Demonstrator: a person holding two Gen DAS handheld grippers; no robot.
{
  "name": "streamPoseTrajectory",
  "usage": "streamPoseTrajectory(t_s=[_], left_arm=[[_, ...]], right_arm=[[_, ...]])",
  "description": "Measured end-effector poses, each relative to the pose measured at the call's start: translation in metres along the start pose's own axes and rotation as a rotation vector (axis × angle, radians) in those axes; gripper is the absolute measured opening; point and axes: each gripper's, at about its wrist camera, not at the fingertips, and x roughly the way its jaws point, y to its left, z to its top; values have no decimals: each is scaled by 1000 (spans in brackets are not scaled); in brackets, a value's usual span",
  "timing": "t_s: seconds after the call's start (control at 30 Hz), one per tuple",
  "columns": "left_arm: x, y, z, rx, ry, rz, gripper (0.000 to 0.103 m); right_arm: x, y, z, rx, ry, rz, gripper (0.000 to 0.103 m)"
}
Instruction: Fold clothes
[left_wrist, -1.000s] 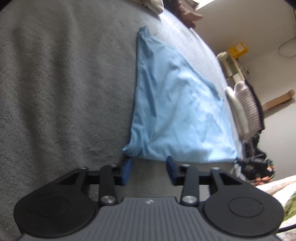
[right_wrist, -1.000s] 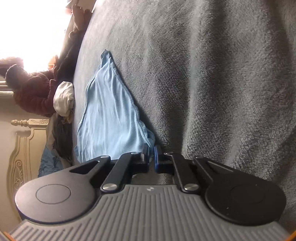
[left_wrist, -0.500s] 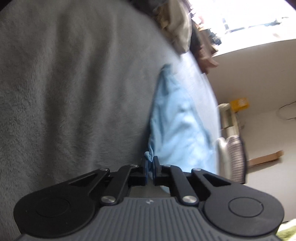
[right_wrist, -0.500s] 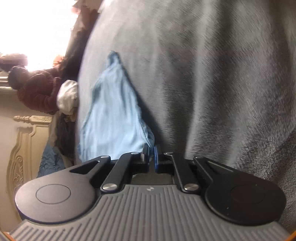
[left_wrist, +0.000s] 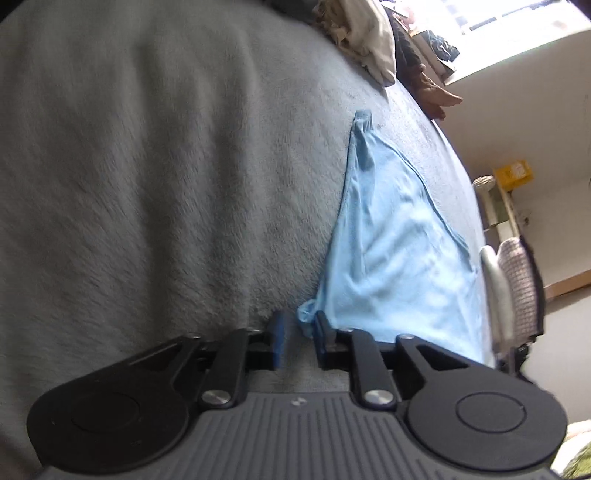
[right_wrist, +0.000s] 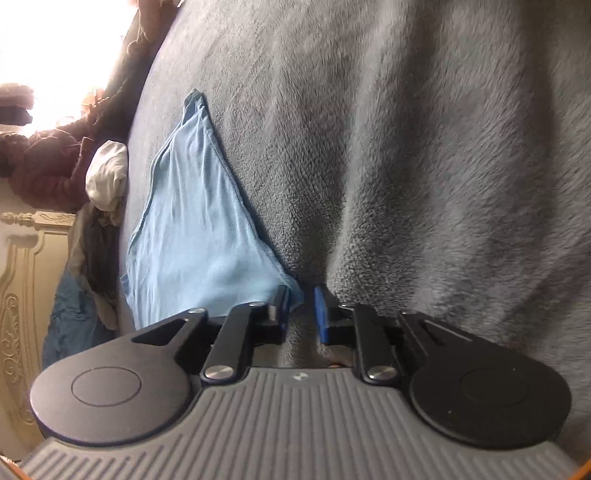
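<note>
**Both tools let go at near corners of blue garment — fold pass laid down, next grab pending**

Step in hand (my read): release after a fold. The light-blue garment (left_wrist: 399, 251) lies flat-ish on the grey fleece bed cover (left_wrist: 147, 184), off toward one edge of the bed, w/ a pile of other clothes (left_wrist: 369, 40) beyond its far tip.

Left tool (left_wrist: 298, 334): jaws parted, nothing clamped. A bunched near corner of the cloth sits betw the blue pads, touching or just beside the right-hand pad; can't tell which.

Right tool (right_wrist: 301, 308): jaws also parted, not gripping. The other near corner lies against the left-hand pad, the rest of the gap shows bare cover.

Orientation: garment reads as a long triangle/wedge. Wide end nearest the tools, narrow tip pointing away toward the clothes pile. Long axis runs straight out from the tools, roughly along the bed edge. Some wrinkles and a raised lump near the wide end in right wrist view.

Next move, judged: needs both tools backed off clear of the corners w/o dragging cloth, then a regrip for a cross fold, prob wide end carried toward the tip. Fabric looks thin and limp, so pinch low and lift evenly or the layers slide apart.
</note>
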Motion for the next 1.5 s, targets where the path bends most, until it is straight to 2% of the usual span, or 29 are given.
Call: streamPoseTrajectory(t_s=[0.07, 0.17, 0.23, 0.37, 0.47, 0.63, 0.73, 0.87, 0.9, 0.93, 1.03, 1.1, 1.17, 1.27, 1.37, 1.43, 1.5], left_arm=[[-15, -9, 5, 64, -48, 35, 24], [-25, -26, 15, 164, -100, 55, 24], [-15, -46, 19, 247, -89, 63, 24], [15, -79, 13, 412, -8, 85, 24], [30, -82, 7, 446, 17, 97, 24], [28, -69, 6, 418, -13, 113, 24], [19, -56, 4, 418, -20, 118, 24], [26, -54, 5, 423, 2, 111, 24], [27, -55, 4, 434, 1, 121, 21], [28, -55, 3, 445, -1, 130, 9], [26, -50, 1, 451, 0, 158, 0], [21, -44, 1, 443, -5, 175, 1], [14, -36, 2, 401, -11, 163, 1], [0, -31, 1, 370, -28, 140, 2], [-12, -34, -4, 390, -31, 92, 13], [-15, -42, -11, 466, -17, 86, 26], [-13, -54, -19, 597, 10, 122, 27]], right_arm=[[-15, 15, 3, -102, -45, -61, 18], [-24, 50, 5, -341, -111, -121, 18], [-10, 68, -1, -437, -84, -109, 17], [18, 104, -12, -629, -30, -83, 15], [39, 131, -20, -773, 12, -62, 15], [70, 171, -32, -989, 76, -30, 15], [67, 170, -27, -987, 60, -50, 15], [72, 159, -17, -961, 53, -119, 15], [74, 155, -15, -960, 52, -142, 15], [76, 151, -14, -959, 50, -164, 15], [81, 138, -9, -946, 52, -232, 14], [79, 133, -7, -929, 45, -246, 12], [75, 132, -6, -919, 29, -254, 12], [69, 132, -6, -914, 9, -250, 14], [63, 136, -6, -910, -14, -222, 14], [61, 139, -6, -905, -23, -199, 14], [61, 142, -8, -912, -27, -188, 14]])
